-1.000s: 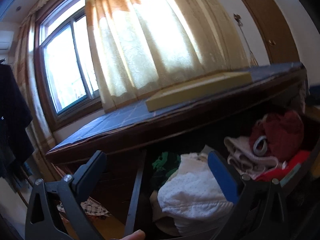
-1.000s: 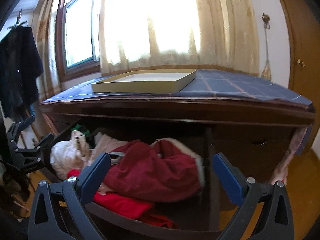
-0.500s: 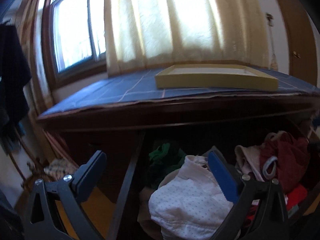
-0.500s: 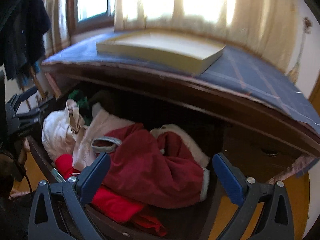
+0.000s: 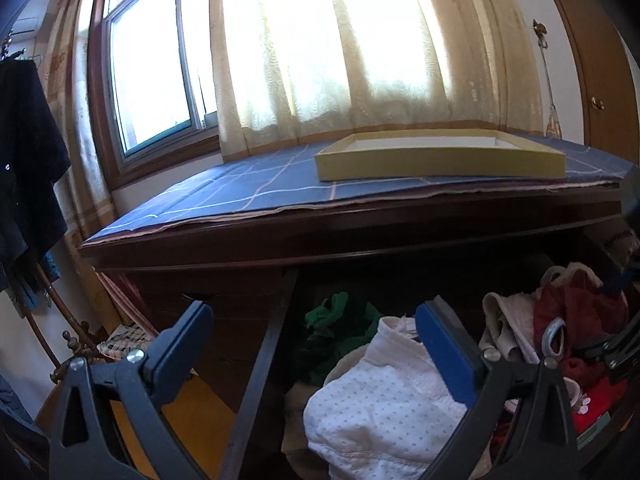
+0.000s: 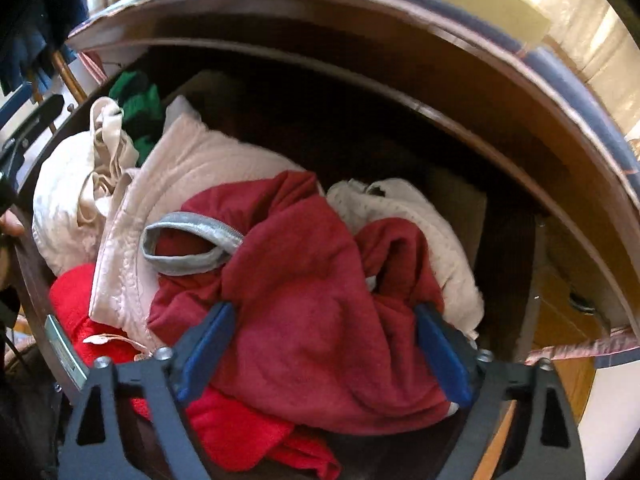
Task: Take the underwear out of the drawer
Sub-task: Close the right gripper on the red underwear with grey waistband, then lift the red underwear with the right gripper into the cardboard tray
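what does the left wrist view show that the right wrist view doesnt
Only the left wrist view: the window, the sunlit curtain, the whole yellow tray on the blue checked cloth, and the open left gripper over a white dotted garment.

Only the right wrist view: the right gripper, its jaws just closing, astride the dark red garment, and the bright red fabric beneath.

Both: the open drawer, green fabric, and the grey-trimmed red garment.

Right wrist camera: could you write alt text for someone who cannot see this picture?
The right gripper points down into an open drawer, its blue pads either side of a dark red garment with grey trim, closing in but not clearly pressing. Cream, bright red and green clothes lie around it.
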A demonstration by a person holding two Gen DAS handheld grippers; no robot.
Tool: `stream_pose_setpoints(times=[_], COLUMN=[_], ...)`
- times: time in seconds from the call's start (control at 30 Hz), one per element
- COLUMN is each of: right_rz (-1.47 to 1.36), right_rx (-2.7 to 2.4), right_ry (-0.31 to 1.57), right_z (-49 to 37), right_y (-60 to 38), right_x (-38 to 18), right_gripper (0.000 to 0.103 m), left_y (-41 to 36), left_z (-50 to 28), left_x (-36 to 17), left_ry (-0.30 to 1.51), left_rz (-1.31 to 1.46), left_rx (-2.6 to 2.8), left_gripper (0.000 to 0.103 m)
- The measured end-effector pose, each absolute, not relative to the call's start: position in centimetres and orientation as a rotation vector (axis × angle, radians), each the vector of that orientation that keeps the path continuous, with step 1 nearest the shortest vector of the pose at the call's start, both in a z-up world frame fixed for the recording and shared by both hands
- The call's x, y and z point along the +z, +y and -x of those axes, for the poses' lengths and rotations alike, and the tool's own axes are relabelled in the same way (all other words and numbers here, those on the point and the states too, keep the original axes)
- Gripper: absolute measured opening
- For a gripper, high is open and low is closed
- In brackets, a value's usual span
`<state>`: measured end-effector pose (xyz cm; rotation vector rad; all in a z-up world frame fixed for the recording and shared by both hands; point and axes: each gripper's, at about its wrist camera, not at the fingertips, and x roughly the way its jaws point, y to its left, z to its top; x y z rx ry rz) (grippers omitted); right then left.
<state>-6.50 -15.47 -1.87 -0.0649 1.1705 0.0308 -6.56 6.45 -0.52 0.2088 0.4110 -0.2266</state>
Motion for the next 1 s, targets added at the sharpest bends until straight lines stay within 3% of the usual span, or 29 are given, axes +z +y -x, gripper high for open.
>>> stream_pose_setpoints(times=[0.07, 0.13, 0.17, 0.27, 0.47, 0.77, 1.0], right_rz=[0.054, 0.031, 0.012, -0.025, -0.135, -0.214, -0.232], right_rx=[0.033, 0.05, 0.057, 0.079, 0.065, 0.096, 0.026], right_ry=[1.183, 1.179, 1.177, 1.154, 1.019, 0.713, 0.537], right_z=[6.6, 7.1, 7.5, 9.0, 12.6, 16.9, 11.4], right_y=[-15.7, -16.0, -16.2, -17.2, -18.6, -20.6, -21.9], right_x=[-1.9, -1.5, -1.4, -0.9, 1.5, 13.0, 19.5], right_gripper=[0.07, 0.05, 0.034, 0.022, 0.019, 0.019, 0.019], left_y=[6.5, 6.3, 6.1, 5.8, 5.5, 5.2, 5.2], left_z=[6.6, 6.7, 6.8, 6.9, 7.2, 7.5, 7.9], left_x=[-0.5, -0.6, -0.6, -0.7, -0.8, -0.9, -1.1], left_ry=[0.41, 0.404, 0.4, 0.387, 0.367, 0.351, 0.333], left_rz=[-0.206, -0.216, -0.229, -0.257, -0.287, -0.303, -0.32], left_rx=[-0.222, -0.216, -0.208, -0.192, -0.173, -0.162, -0.17], left_gripper=[0.103, 0.103, 0.103, 0.103, 0.103, 0.103, 0.103])
